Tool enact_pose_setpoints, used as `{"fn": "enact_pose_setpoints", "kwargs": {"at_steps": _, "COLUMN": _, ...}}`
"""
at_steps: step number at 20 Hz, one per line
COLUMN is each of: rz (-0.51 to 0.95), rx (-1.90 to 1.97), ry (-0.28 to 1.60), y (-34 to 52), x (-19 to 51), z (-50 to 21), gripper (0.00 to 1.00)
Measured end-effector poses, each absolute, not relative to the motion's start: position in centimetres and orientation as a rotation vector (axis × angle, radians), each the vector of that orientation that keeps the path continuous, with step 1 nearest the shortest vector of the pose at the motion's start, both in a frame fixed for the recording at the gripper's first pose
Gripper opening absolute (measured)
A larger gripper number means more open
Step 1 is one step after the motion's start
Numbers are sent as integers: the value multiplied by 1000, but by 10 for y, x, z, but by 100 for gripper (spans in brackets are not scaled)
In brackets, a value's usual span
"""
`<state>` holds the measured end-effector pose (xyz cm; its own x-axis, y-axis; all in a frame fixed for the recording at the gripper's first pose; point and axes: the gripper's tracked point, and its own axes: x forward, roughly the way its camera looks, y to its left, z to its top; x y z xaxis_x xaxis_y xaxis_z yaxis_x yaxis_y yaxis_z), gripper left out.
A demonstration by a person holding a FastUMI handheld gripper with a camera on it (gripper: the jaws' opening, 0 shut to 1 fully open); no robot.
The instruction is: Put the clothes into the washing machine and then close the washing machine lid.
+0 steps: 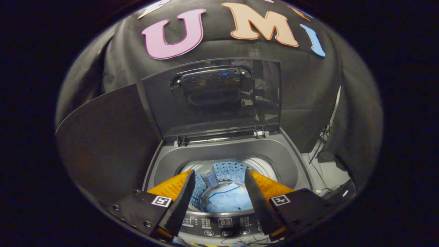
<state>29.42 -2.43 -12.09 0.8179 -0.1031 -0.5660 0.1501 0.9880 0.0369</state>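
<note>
The gripper point(219, 192) hangs over the front of a dark grey top-loading washing machine point(295, 161), its two fingers point(181, 202) spread wide apart and holding nothing. Between them, down in the perforated drum point(228, 170), lies a light blue piece of clothing point(228, 202) with a darker blue line across it, resting on the drum's bottom. A small blue-grey ribbed cylinder point(211, 179) stands against the drum wall just beyond the garment. The smoky transparent lid point(212, 99) is raised upright on its hinges at the back of the opening. Below the fingertips runs the machine's control panel point(224, 224) with a small display and round buttons. Loose black cables point(320, 144) hang to the right of the machine.
</note>
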Motion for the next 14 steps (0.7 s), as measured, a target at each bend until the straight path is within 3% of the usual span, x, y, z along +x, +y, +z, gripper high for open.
{"fn": "enact_pose_setpoints", "kwargs": {"at_steps": 1, "rz": -130, "rx": 70, "ry": 597, "y": -20, "x": 289, "z": -117, "gripper": 91}}
{"fn": "enact_pose_setpoints", "kwargs": {"at_steps": 4, "rz": -131, "rx": 61, "ry": 580, "y": -12, "x": 270, "z": -109, "gripper": 96}}
{"fn": "enact_pose_setpoints", "kwargs": {"at_steps": 14, "rz": -102, "rx": 46, "ry": 482, "y": 16, "x": 225, "z": -84, "gripper": 97}}
